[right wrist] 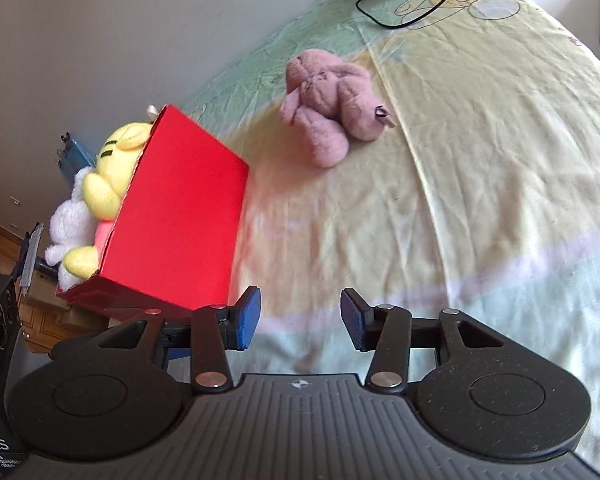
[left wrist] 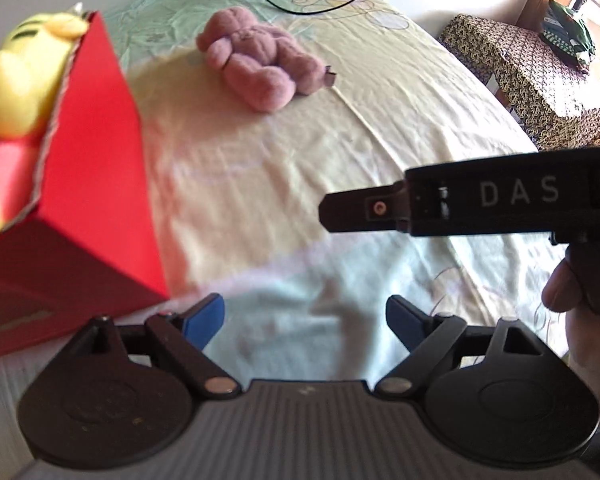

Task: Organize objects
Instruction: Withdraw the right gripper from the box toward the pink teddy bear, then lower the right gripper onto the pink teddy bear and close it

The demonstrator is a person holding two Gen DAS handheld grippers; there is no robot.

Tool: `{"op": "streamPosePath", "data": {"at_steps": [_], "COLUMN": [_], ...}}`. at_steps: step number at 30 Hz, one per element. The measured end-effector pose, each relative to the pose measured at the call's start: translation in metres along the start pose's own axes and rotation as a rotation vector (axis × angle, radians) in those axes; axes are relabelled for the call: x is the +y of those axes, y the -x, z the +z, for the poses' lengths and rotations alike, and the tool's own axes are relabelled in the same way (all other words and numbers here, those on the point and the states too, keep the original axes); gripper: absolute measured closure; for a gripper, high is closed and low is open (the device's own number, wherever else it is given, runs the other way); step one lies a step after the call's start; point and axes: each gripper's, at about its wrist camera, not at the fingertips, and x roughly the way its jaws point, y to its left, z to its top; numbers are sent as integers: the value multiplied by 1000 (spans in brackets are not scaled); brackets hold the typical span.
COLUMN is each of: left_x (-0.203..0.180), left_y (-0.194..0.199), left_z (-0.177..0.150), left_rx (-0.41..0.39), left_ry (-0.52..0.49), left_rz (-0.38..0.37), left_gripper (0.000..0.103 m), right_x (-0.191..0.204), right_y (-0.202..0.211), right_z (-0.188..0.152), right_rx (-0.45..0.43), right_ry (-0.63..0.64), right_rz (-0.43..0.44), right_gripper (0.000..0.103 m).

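Left gripper: hanging over the pale yellow bedsheet, blue pads spread, gripping nothing.
Right gripper: jaws standing partly apart, empty.
Pink plush bear: lying on the sheet, well ahead.
Red cardboard box: sitting left, holding a yellow plush toy.

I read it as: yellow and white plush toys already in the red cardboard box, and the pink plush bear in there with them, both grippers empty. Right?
Not quite. The pink plush bear is not in the red cardboard box; it lies apart on the yellow bedsheet, as the right wrist view shows. The yellow plush toy and white plush toy are in the box, and the left gripper and right gripper are empty.
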Motion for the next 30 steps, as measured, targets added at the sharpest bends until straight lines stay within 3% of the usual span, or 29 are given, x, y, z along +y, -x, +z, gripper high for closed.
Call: {"op": "streamPosePath", "data": {"at_steps": [7, 13, 25, 30], "left_x": [-15, 0, 55, 66], "left_y": [-20, -32, -63, -83], "left_z": [32, 72, 149, 168], "left_rx": [-8, -49, -133, -131], "left_ry": [-3, 59, 217, 228], "left_rz": [20, 48, 115, 127], "left_gripper": [18, 17, 16, 16], "right_x": [-31, -50, -68, -72], "right_y": [8, 4, -51, -75], "right_z": [23, 58, 133, 151], "right_rx": [-35, -80, -90, -81], "right_ry": [-18, -33, -92, -131], "right_rz": [-29, -30, 86, 147], "right_gripper": [55, 54, 54, 54]}}
